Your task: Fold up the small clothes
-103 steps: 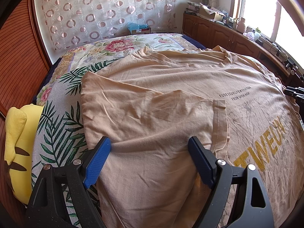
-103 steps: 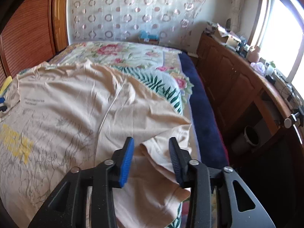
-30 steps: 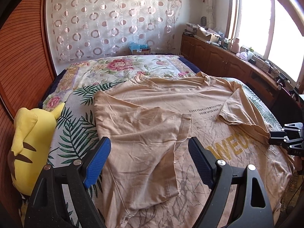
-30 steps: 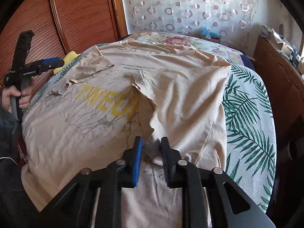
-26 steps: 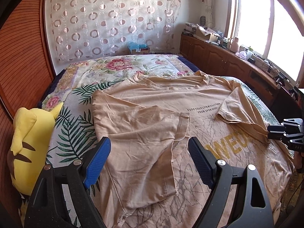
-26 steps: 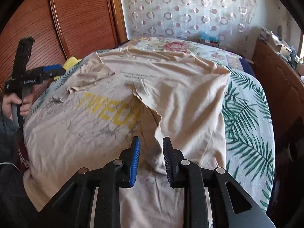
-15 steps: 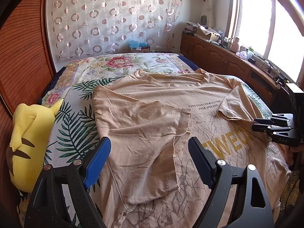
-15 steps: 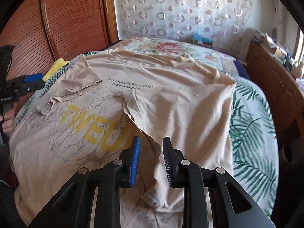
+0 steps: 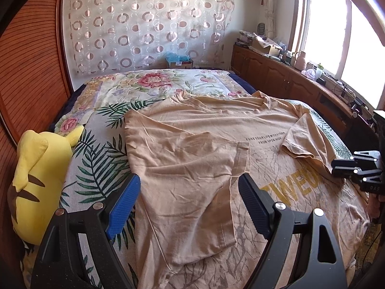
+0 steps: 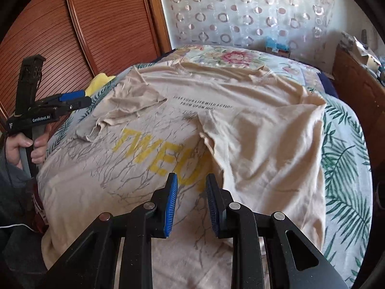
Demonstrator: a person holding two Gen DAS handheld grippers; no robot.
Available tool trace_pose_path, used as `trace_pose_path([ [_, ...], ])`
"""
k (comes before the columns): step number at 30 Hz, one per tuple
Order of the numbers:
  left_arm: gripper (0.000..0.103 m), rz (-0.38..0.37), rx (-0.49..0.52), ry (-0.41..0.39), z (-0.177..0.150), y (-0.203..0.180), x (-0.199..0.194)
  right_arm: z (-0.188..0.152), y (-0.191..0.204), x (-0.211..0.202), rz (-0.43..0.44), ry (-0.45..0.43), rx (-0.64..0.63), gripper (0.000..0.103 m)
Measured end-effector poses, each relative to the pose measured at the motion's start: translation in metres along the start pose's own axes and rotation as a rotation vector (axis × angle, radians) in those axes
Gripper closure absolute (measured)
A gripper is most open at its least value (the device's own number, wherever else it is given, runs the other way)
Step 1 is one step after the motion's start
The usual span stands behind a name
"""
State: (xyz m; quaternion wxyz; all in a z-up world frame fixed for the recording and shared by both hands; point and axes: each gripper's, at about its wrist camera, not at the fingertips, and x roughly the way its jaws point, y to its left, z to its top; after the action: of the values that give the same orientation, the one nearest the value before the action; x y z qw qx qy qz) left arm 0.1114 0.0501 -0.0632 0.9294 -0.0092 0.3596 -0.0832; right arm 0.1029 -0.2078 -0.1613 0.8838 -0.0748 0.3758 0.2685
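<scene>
Both tongs hold nothing: left gripper (image 9: 189,202), at the frame's bottom, is spread wide and angled down over the beige T-shirt (image 9: 216,149) lying mid-frame on the floral bedspread (image 9: 101,159); right gripper (image 10: 191,204), bottom centre, has a narrow empty gap above the shirt. A hand (image 10: 22,149) at far left grips the left handle.

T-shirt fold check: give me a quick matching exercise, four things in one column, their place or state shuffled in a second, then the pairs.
1. T-shirt
2. Left tongs
3. Right tongs
4. Yellow plush toy

A. Jaws narrow, nothing between them
B. At the bed's edge beside the wooden wardrobe
C. Spread on the floral bedspread, both sleeves folded inward
D. Jaws wide, holding nothing

Pairs: 1-C, 2-D, 3-A, 4-B
</scene>
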Motion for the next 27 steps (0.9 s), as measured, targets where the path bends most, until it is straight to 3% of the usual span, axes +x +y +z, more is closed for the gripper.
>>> trace_pose_path([
  [5,0.02,0.01,0.022,-0.021,0.015,0.014,0.01,0.008,-0.01,-0.009,-0.048,-0.041,0.0,0.078],
  [10,0.036,0.019,0.011,0.01,0.033,0.038,0.035,0.02,-0.028,-0.004,-0.098,-0.059,-0.001,0.078],
  [12,0.042,0.025,0.002,0.028,0.04,0.048,0.047,0.025,-0.036,0.005,-0.118,-0.056,0.008,0.071],
  [13,0.042,0.028,-0.005,0.038,0.044,0.054,0.053,0.027,-0.042,0.009,-0.136,-0.054,0.02,0.057],
  [14,0.043,0.033,-0.013,0.046,0.047,0.059,0.059,0.03,-0.046,0.014,-0.151,-0.054,0.034,0.05],
  [27,0.043,0.075,-0.057,0.132,0.061,0.091,0.119,0.057,-0.085,0.07,-0.281,0.003,0.132,0.046],
])
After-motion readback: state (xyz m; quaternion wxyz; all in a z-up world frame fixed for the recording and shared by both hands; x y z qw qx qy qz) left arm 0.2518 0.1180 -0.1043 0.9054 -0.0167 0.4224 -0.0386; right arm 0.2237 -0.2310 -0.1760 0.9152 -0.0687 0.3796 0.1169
